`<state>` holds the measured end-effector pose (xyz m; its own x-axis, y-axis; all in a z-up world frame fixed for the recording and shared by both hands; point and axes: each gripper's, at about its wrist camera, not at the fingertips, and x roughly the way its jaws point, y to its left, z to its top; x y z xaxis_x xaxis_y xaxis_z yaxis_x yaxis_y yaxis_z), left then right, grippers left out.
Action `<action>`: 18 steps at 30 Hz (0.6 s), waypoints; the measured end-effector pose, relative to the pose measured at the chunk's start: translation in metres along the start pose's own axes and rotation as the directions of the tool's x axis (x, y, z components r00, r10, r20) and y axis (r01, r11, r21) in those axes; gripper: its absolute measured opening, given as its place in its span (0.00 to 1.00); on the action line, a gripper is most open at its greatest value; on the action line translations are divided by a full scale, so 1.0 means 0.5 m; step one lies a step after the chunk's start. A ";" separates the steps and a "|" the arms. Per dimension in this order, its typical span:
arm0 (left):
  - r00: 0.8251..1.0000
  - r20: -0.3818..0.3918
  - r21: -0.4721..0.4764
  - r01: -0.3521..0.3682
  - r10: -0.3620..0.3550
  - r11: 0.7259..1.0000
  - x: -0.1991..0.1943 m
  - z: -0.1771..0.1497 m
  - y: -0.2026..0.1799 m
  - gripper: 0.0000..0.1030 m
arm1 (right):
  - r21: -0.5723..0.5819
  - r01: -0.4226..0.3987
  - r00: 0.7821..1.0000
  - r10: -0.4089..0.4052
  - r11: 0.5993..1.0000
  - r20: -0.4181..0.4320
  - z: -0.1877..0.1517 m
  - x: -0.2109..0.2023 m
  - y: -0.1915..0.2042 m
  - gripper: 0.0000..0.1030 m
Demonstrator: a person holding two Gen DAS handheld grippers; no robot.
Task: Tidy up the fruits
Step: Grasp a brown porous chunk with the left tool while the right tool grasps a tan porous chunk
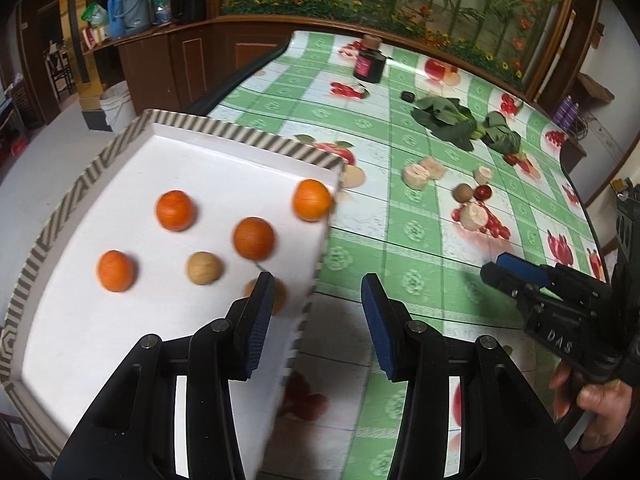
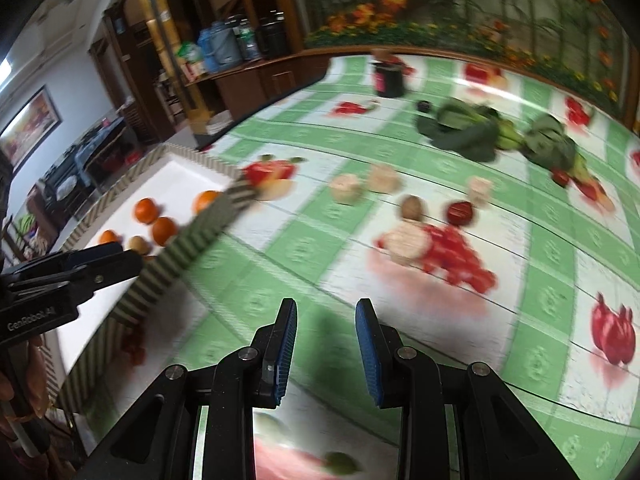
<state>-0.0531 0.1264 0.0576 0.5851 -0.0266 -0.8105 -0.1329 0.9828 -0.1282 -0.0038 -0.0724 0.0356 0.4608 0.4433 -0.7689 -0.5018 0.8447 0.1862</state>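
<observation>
A white tray with a striped rim sits at the table's left and holds several oranges and a tan round fruit. Another tan fruit lies half hidden behind my left finger. My left gripper is open and empty above the tray's right edge. My right gripper is open and empty above the tablecloth; it also shows in the left wrist view. On the table lie a tan fruit, a small red fruit and several pale round pieces.
Leafy greens lie at the far middle of the table, with a dark jar and a small black lid behind them. The green checked tablecloth carries printed fruit pictures. A wooden counter stands beyond the table.
</observation>
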 end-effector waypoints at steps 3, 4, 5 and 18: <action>1.000 -0.005 0.014 0.011 -0.011 1.000 0.007 0.003 -0.020 0.43 | 0.030 0.033 0.999 -0.032 0.999 -0.007 -0.002 -0.002 -0.044 0.29; 1.000 -0.007 0.018 0.016 -0.016 1.000 0.010 0.005 -0.027 0.43 | 0.041 0.038 0.999 -0.038 0.998 -0.009 -0.003 -0.002 -0.057 0.29; 1.000 -0.009 0.022 0.021 -0.021 1.000 0.012 0.006 -0.034 0.43 | 0.047 0.040 0.999 -0.039 0.998 -0.011 -0.003 -0.001 -0.065 0.29; 0.997 -0.041 0.052 0.060 -0.057 0.997 0.052 0.031 -0.101 0.43 | 0.046 0.008 1.000 -0.007 0.999 -0.029 0.041 0.048 -0.095 0.29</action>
<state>-0.0187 0.0792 0.0518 0.5582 -0.0906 -0.8247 -0.0559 0.9877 -0.1463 0.0461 -0.0957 0.0210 0.4427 0.4287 -0.7876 -0.4640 0.8611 0.2079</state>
